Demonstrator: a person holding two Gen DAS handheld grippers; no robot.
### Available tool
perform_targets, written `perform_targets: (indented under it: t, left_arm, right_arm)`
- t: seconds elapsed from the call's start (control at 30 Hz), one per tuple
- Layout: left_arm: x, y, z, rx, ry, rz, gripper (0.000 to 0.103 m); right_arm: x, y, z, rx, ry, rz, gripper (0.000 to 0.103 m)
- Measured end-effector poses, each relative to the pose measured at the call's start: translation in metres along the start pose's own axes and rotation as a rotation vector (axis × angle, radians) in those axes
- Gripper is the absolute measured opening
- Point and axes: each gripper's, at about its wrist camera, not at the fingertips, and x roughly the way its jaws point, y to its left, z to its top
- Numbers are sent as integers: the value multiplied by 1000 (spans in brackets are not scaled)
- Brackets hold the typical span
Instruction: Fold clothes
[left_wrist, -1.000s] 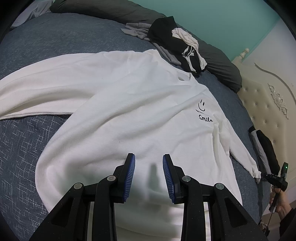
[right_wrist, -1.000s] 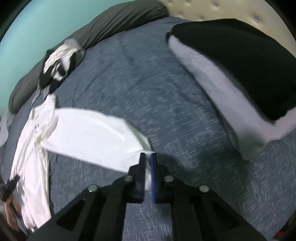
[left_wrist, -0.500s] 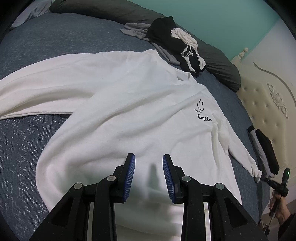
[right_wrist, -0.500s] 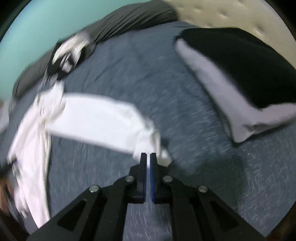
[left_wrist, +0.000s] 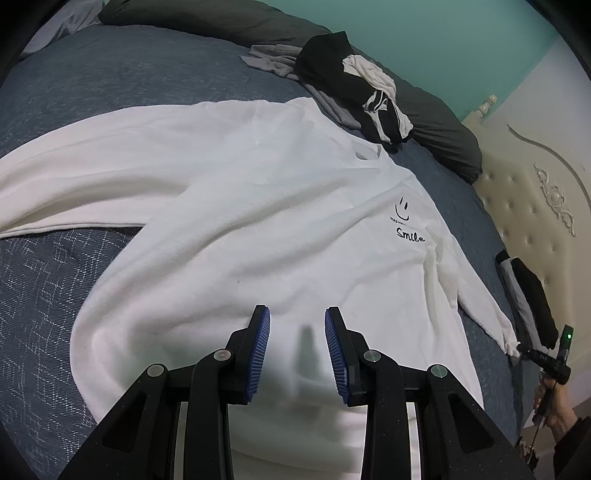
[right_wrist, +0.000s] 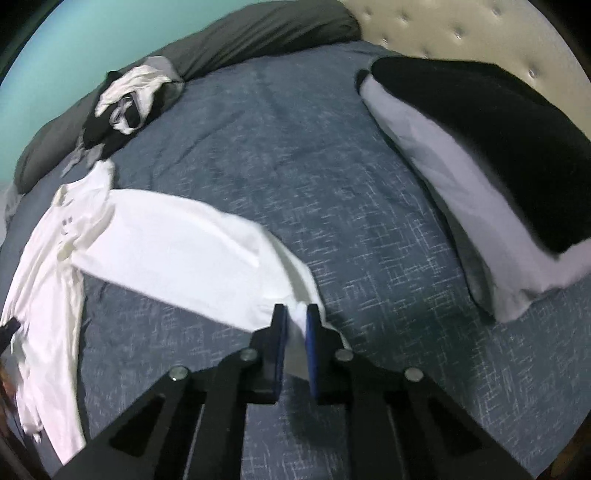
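Observation:
A white long-sleeved sweatshirt (left_wrist: 258, 221) with a smiley and "Smile" print lies spread face up on the blue bedspread (left_wrist: 55, 295). My left gripper (left_wrist: 297, 332) hovers open over its lower hem, with nothing between the pads. In the right wrist view one sleeve (right_wrist: 184, 258) stretches out from the body (right_wrist: 48, 258) across the bed. My right gripper (right_wrist: 296, 314) is at the cuff. Its jaws are opening, and the cuff cloth lies loose in the narrow gap between them. The left wrist view shows that gripper (left_wrist: 522, 347) small at the right edge, in a person's hand.
A heap of black, white and grey clothes (left_wrist: 354, 85) lies at the far side against a dark grey bolster (left_wrist: 436, 122). A folded black and pale grey stack (right_wrist: 480, 166) sits near the cream tufted headboard (left_wrist: 535, 206). Bare bedspread (right_wrist: 295, 166) lies between them.
The right gripper's jaws have parted a little around the cuff, and the sleeve now lies stretched out on the bed. The left gripper has not moved.

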Motion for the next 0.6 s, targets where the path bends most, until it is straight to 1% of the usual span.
perform_targets:
  t: [0.1, 0.23, 0.33, 0.37, 0.47, 0.6]
  left_arm:
    - [0, -1, -1, 3, 2, -2, 34]
    - [0, -1, -1, 0, 2, -6, 34]
    - [-1, -1, -2, 0, 2, -7, 34]
    - [-1, -1, -2, 0, 2, -7, 34]
    - [-1, 0, -2, -2, 2, -6, 34]
    - [0, -1, -2, -2, 2, -5, 34]
  right_arm:
    - [-12, 4, -8, -49, -16, -19, 9]
    - [-31, -1, -19, -81, -32, -24, 8]
    - [-32, -5, -26, -102, -12, -32, 7]
    - [-32, -7, -29, -107, -2, -32, 6]
    - [-28, -10, -42, -125, 44, -11, 5]
    - [-24, -7, -56, -170, 77, 28, 5]
